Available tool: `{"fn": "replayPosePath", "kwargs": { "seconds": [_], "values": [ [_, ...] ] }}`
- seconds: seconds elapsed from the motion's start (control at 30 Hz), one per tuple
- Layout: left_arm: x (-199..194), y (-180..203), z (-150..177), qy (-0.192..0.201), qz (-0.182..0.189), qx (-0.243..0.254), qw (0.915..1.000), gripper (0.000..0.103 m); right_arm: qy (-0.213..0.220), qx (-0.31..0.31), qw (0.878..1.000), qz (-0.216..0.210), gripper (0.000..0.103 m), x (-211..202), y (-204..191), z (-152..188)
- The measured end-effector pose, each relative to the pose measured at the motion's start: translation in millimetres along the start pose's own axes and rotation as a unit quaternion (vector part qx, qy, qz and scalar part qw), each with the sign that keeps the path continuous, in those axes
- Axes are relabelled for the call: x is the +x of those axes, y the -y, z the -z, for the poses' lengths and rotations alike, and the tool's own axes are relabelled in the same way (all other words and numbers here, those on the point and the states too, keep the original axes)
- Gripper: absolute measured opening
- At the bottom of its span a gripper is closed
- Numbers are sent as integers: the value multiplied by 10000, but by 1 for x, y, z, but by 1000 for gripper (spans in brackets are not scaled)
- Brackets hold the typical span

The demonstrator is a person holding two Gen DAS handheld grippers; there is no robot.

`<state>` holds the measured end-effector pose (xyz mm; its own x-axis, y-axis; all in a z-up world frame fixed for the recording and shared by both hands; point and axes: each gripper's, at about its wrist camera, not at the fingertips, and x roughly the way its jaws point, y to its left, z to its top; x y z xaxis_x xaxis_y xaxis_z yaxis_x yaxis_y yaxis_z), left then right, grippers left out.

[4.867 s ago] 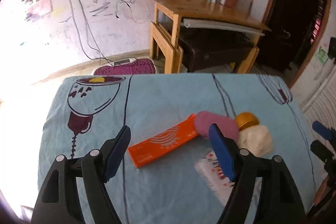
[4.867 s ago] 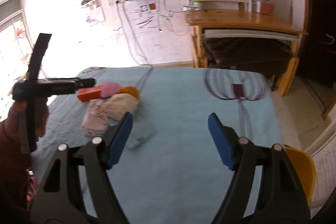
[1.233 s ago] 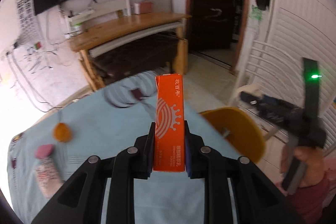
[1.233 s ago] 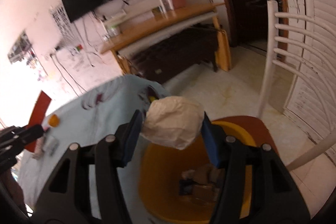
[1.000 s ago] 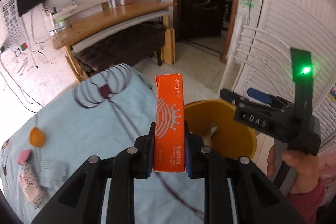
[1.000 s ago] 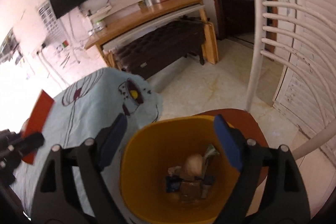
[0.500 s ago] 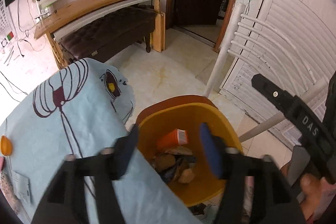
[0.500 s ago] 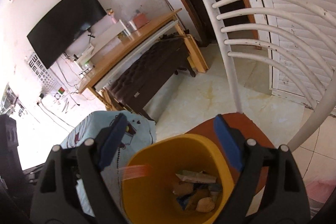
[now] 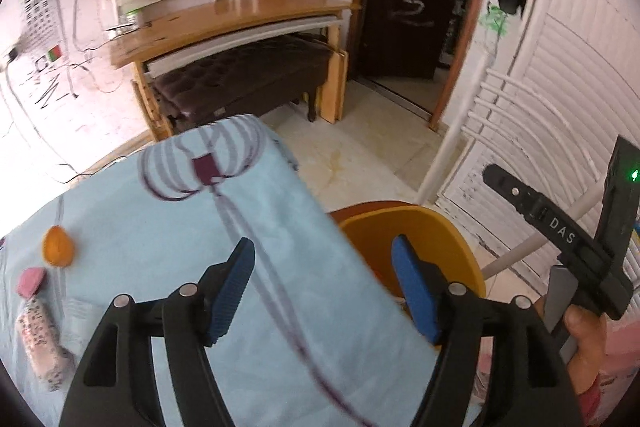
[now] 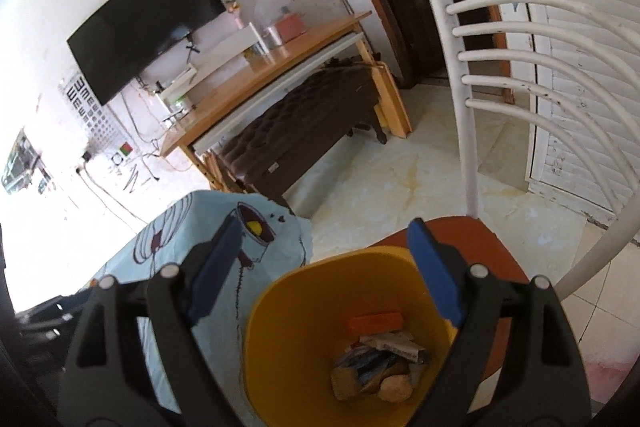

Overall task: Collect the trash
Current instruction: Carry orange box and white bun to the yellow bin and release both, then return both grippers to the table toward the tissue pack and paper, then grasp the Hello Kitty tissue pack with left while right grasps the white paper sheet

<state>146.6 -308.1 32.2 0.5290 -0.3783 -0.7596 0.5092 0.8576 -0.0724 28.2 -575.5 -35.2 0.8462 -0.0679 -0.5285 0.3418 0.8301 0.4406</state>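
My left gripper point(image 9: 326, 287) hangs over the table's right edge; its jaws are opening and nothing is between them. To its right stands the yellow bin point(image 9: 420, 235). My right gripper point(image 10: 324, 263) is open and empty above that yellow bin point(image 10: 276, 291). Inside the bin lie the orange box point(image 10: 374, 323), a crumpled pale ball point(image 10: 394, 391) and other scraps. An orange cap point(image 9: 58, 247), a pink piece point(image 9: 32, 279) and a patterned packet point(image 9: 40, 339) lie on the light blue cloth point(image 9: 160, 235) at the left.
The bin sits on a white chair with a red-brown seat point(image 10: 480, 239), hard against the table's corner. A hand point(image 9: 584, 331) holds the right gripper point(image 9: 504, 185) at the right edge of the left wrist view. A wooden desk point(image 9: 240, 15), a dark bench and a dark doorway stand behind.
My left gripper let go of the orange box, which dropped into the bin, then swung back over the table. My right gripper released the pale ball into the bin and stays open above it.
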Motion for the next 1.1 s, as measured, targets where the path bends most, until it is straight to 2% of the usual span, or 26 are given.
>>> {"fn": "replayPosePath", "kwargs": {
  "seconds": [0.13,0.27,0.33,0.63,0.87,1.1],
  "values": [
    [-11,-30,4,20,-143,-272,9995,67,-31,-128,9998,-178,81,0,-15,4],
    [-21,-54,10,40,-386,-344,9987,67,-137,-389,9979,-503,82,1,-43,12],
    [-27,-66,14,97,-581,-371,9976,67,-176,-544,9963,-637,86,0,-57,16],
    [-53,-133,40,109,-1524,-525,9869,75,-405,-1516,9779,-1382,87,-8,-126,42],
    [-62,-181,54,46,-1992,-928,9755,75,-655,-2022,9655,-1501,87,-4,-159,60],
    [-63,-212,71,-85,-2123,-1243,9692,75,-887,-2426,9515,-1672,91,1,-195,72]
  ]
}}
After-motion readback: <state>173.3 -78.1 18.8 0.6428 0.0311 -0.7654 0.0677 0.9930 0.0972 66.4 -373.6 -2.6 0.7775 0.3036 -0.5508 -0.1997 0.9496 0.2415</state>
